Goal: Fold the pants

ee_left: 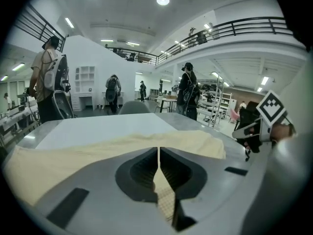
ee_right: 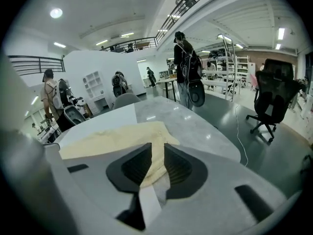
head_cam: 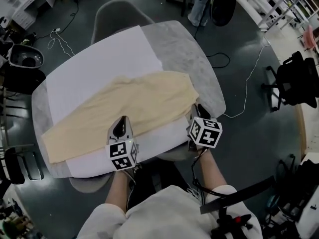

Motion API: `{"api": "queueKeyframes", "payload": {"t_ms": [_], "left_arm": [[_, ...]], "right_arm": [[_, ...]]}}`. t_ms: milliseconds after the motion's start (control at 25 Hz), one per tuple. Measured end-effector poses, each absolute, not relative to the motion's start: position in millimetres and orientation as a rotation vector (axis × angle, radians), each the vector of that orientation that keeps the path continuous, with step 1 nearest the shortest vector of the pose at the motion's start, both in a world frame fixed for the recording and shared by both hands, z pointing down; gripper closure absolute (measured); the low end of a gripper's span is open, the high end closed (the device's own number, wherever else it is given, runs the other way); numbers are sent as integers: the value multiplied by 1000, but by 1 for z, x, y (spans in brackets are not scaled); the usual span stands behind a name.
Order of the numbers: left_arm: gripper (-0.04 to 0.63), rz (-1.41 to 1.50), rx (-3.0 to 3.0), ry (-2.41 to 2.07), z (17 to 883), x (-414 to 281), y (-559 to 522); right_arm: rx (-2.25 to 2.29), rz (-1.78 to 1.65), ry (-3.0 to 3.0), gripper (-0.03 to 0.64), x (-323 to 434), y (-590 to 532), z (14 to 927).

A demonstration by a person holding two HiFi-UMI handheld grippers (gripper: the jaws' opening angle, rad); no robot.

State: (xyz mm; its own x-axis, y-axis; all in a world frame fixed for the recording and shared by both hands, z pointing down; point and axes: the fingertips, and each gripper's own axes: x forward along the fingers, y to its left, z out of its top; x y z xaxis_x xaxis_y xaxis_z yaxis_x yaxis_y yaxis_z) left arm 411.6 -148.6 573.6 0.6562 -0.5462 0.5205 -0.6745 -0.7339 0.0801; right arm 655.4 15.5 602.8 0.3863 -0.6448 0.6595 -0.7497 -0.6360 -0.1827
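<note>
Here the pants (head_cam: 129,103) lie spread across the white sheet (head_cam: 99,59).

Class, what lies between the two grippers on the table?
In the head view: the near edge of the pale yellow cloth pants, with the white sheet beneath.

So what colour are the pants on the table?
Pale creamy yellow, with no pattern. The pants show best in the head view.

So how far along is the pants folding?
The pale yellow fabric pants lie flat as one long strip on the white sheet, seemingly legs together. The left tongs pinch the near edge; the right tongs stand open over it. Folding them shorter remains.
</note>
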Motion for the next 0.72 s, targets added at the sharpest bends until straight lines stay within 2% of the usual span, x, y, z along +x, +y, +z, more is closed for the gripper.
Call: {"api": "queueKeyframes", "payload": {"t_ms": [80, 400, 720], "left_arm": [[577, 712, 2598, -992, 584, 413, -152], [577, 788, 2574, -1003, 618, 425, -167], [577, 794, 2574, -992, 630, 435, -172]], "right_arm": [[2476, 1140, -1237, 545, 661, 15, 620], [2442, 1282, -1173, 444, 687, -6, 672], [2354, 1292, -1104, 426, 691, -13, 699]]}}
